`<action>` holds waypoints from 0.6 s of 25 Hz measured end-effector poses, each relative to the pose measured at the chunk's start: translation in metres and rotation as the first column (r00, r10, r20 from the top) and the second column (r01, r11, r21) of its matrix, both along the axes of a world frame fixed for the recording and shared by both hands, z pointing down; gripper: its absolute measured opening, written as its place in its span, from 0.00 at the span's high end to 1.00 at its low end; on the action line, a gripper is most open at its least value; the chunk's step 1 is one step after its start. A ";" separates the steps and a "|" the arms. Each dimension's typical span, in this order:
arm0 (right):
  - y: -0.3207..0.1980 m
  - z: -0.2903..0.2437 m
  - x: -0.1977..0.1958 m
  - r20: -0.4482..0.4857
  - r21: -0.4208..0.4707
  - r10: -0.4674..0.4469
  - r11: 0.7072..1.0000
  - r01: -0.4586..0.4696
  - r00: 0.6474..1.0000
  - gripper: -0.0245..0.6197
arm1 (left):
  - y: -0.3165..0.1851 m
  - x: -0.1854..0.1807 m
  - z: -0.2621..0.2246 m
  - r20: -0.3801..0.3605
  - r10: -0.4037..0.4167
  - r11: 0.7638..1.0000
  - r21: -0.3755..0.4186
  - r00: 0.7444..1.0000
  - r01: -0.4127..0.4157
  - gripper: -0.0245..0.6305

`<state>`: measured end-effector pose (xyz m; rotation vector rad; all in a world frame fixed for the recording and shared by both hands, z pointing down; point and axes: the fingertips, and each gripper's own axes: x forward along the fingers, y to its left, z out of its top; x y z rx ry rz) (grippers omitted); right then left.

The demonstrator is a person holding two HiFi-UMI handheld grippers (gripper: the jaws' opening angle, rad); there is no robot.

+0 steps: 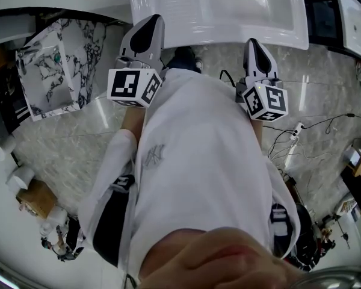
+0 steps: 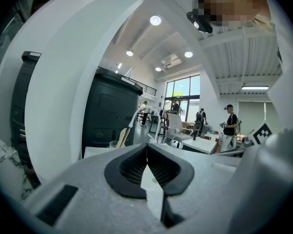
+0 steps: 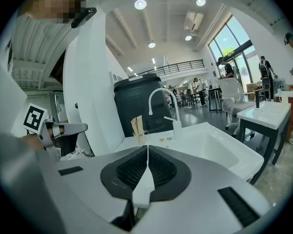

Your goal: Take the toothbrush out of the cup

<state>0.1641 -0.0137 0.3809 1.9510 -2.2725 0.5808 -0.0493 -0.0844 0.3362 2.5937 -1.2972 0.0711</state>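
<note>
A clear cup (image 3: 139,139) stands on the rim of the white sink (image 3: 212,147), left of the curved white tap (image 3: 161,99). Tan toothbrush handles (image 3: 137,126) stick up out of it. The left gripper view shows the same cup (image 2: 114,144) and handles (image 2: 123,136) just beyond the jaws. My left gripper (image 2: 147,154) is shut and empty, short of the cup. My right gripper (image 3: 147,152) is also shut with nothing in it, and the cup lies ahead, slightly left. In the head view both grippers (image 1: 151,23) (image 1: 253,42) point at the sink's front edge (image 1: 228,38); the cup is hidden there.
A dark tall bin (image 3: 136,101) stands behind the sink. A marble-patterned cabinet (image 1: 54,65) is on the left of the floor. Cables (image 1: 301,131) trail on the right. People and tables (image 2: 200,130) are far off in the room.
</note>
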 end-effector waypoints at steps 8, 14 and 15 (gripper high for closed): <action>-0.063 -0.014 -0.016 -0.032 -0.012 -0.047 0.999 0.047 0.998 0.94 | -0.058 -0.015 0.001 -0.030 -0.035 0.999 -0.029 0.999 0.034 0.94; -0.092 -0.010 -0.021 -0.052 -0.037 -0.028 0.999 0.027 0.998 0.94 | -0.091 -0.018 0.009 -0.049 -0.011 0.999 -0.048 0.999 0.008 0.94; -0.095 -0.008 -0.022 -0.055 -0.044 -0.024 0.999 0.022 0.998 0.94 | -0.094 -0.019 0.011 -0.051 -0.006 0.999 -0.053 0.999 0.004 0.94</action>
